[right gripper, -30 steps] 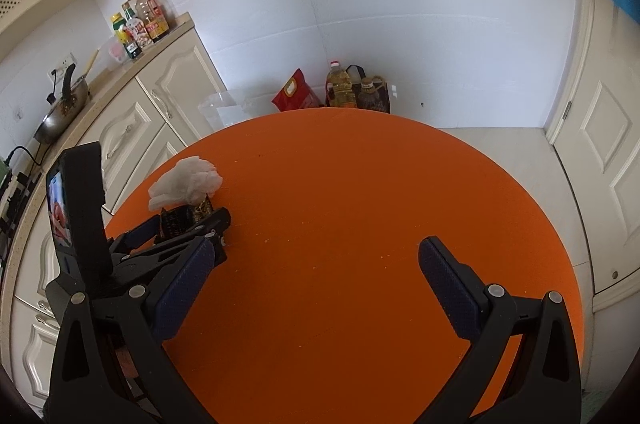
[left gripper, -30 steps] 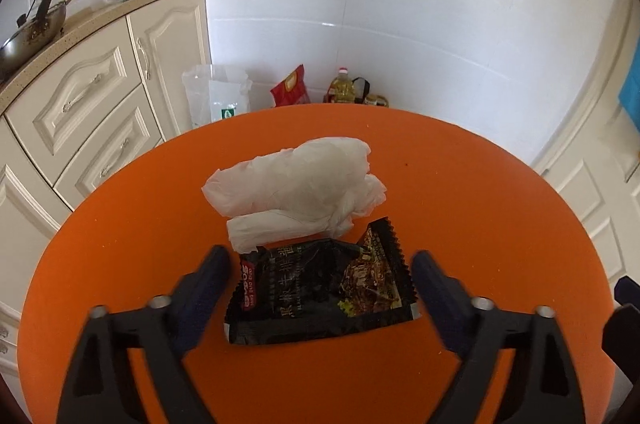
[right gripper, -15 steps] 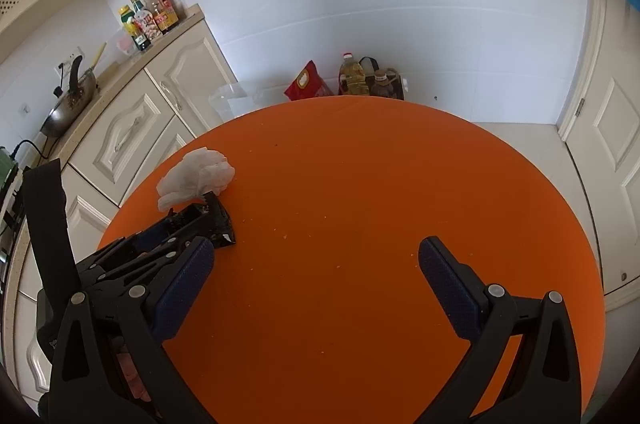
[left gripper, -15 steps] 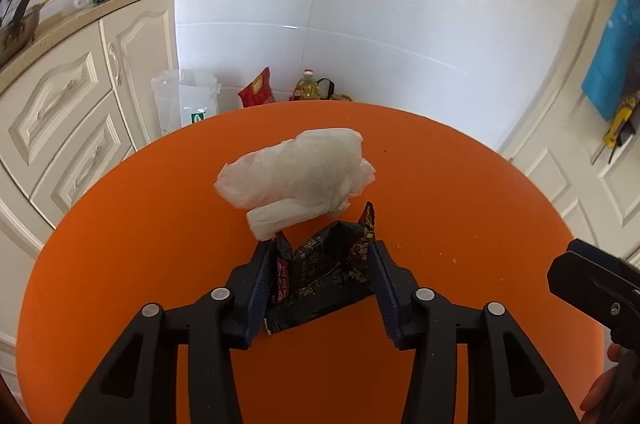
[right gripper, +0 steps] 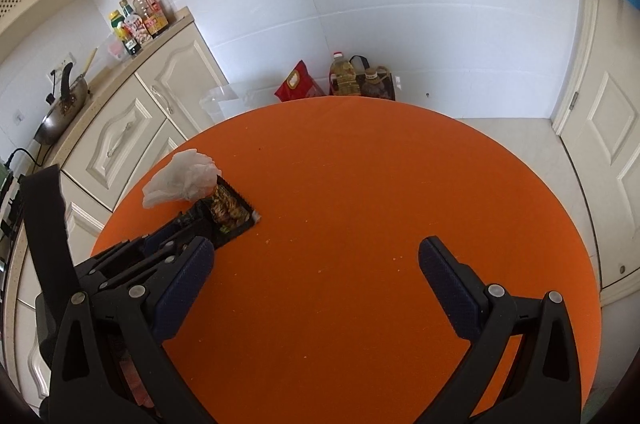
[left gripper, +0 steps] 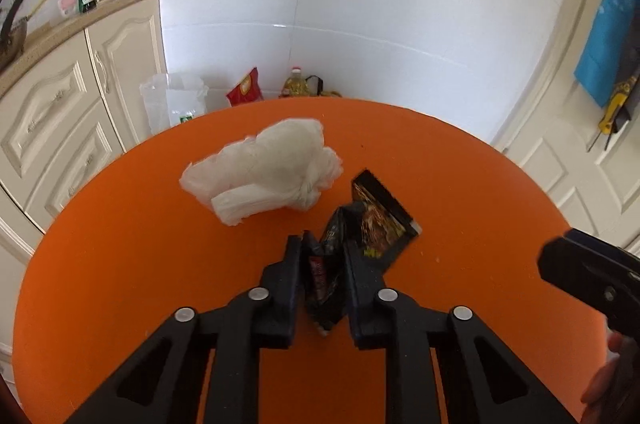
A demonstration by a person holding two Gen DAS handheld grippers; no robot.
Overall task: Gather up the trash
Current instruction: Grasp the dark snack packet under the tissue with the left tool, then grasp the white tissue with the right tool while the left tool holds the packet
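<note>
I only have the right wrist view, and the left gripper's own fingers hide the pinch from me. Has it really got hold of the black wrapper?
Observer: Yes. In the left wrist view the left gripper has just been closing, and its pads now pinch the black wrapper, which is crumpled upright between them.
Operator: Is the whole wrapper in the pinch?
Observer: No. One printed end splays out past the right-hand finger, outside the grip.
Operator: Did the tissue get caught too?
Observer: No. The crumpled tissue lies beyond the fingertips, and a thin strip of the orange table seems to show between it and the wrapper.
</note>
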